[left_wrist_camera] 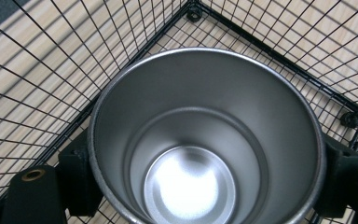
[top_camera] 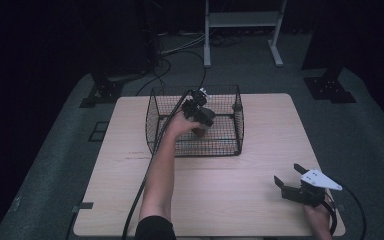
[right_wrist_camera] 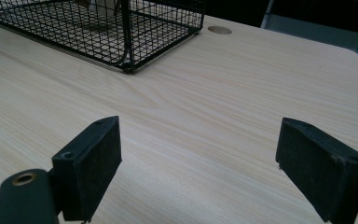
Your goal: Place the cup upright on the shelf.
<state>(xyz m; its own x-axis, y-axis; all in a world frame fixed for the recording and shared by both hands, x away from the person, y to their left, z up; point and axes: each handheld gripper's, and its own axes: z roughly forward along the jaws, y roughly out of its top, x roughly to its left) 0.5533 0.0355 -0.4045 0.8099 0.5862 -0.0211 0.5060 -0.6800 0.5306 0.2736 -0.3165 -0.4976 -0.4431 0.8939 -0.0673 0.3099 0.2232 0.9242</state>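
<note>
Steel cup (left_wrist_camera: 205, 140): clamped between the two black jaws of the left gripper (top_camera: 198, 112), one pad (left_wrist_camera: 77, 175) pressed to each side of its wall just below the rim. Left gripper view looks straight down into the cup; mouth up, inside bare, bright reflection on the bottom. In the high view the cup is mostly hidden under the gripper and hand.

Landmark: black wire basket (top_camera: 152, 117). The cup is inside it, held near the middle in the high view; in the left gripper view a basket corner (left_wrist_camera: 193, 11) lies just beyond the cup's rim. Cannot tell whether the cup's base touches the basket floor. The person's left forearm (top_camera: 159, 170) reaches up from the near table edge and over the basket's near wall; the left gripper's cable (top_camera: 135, 205) trails back along the arm.

Right gripper (top_camera: 292, 182): jaws spread wide, nothing between them; both pads (right_wrist_camera: 93, 161) show bare, over plain tabletop. It is held low, well apart from the basket, toward the near right corner of the table (top_camera: 260, 150). Grey three-cornered plate (top_camera: 320, 179) on top; cable loops off its right side. Right gripper view: basket's near corner (right_wrist_camera: 128, 65) ahead and to the left, well beyond the pads.

Basket sits on the far half of the light wood table, roughly centred left to right. Round hole (right_wrist_camera: 219, 30) in the tabletop beyond the basket in the right gripper view.
</note>
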